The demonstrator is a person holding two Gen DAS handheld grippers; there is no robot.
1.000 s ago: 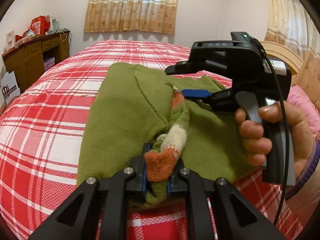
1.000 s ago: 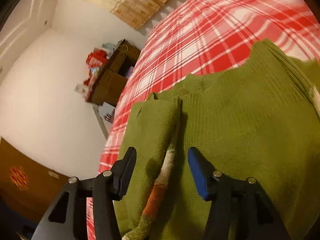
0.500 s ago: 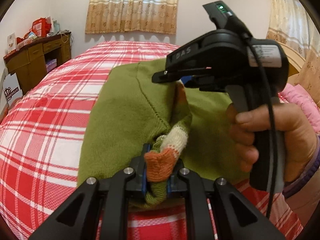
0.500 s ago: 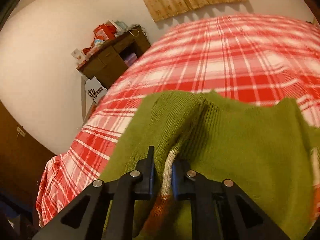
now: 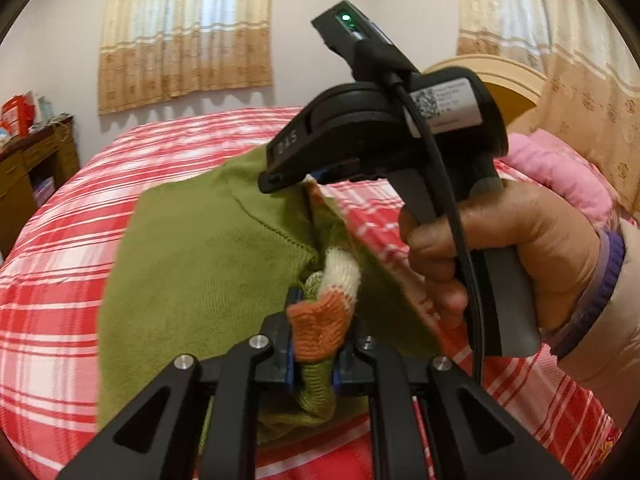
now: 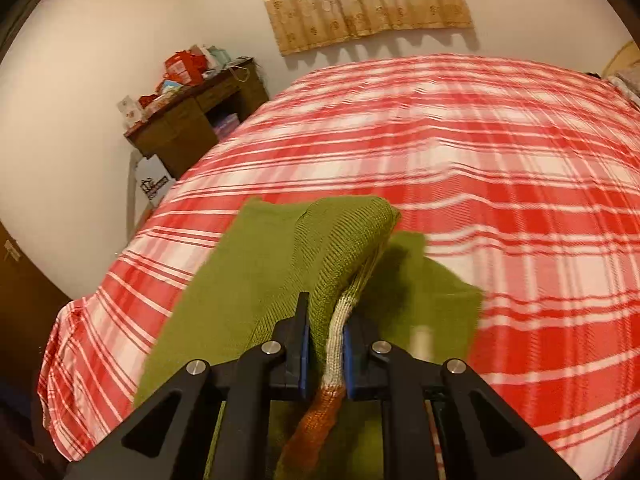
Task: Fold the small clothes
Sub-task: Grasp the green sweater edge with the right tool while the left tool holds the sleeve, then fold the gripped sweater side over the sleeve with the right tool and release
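So on the far left there's a wooden desk (image 5: 36, 168) against the wall, piled with red bags and boxes (image 6: 182, 68), and a patterned beige curtain (image 5: 186, 32) hangs over the window behind the bed. The bed (image 5: 52, 264) has a red and white plaid cover and takes up most of both views.

The green sweater (image 5: 200, 276) sits in the middle of that cover, partly lifted off it. It's a knit one with an orange and cream striped cuff (image 5: 320, 320). The left gripper (image 5: 313, 354) is clamped tight on the bunched-up cuff end, orange wool poking out above its blue pads, with green knit hanging below.

A bit right of that, the right gripper (image 6: 325, 358) has just finished closing and now pinches a fold of the sweater too, green ribbing on one side and the cream stripe running down between its pads. From the left camera you see its black body up above the sweater, with a green light on top and a cable running down, held in a hand (image 5: 504, 256) with a purple cuff at the wrist.

Far right: a pink pillow (image 5: 556, 172), a rounded headboard (image 5: 508, 80), and another curtain (image 5: 560, 60).
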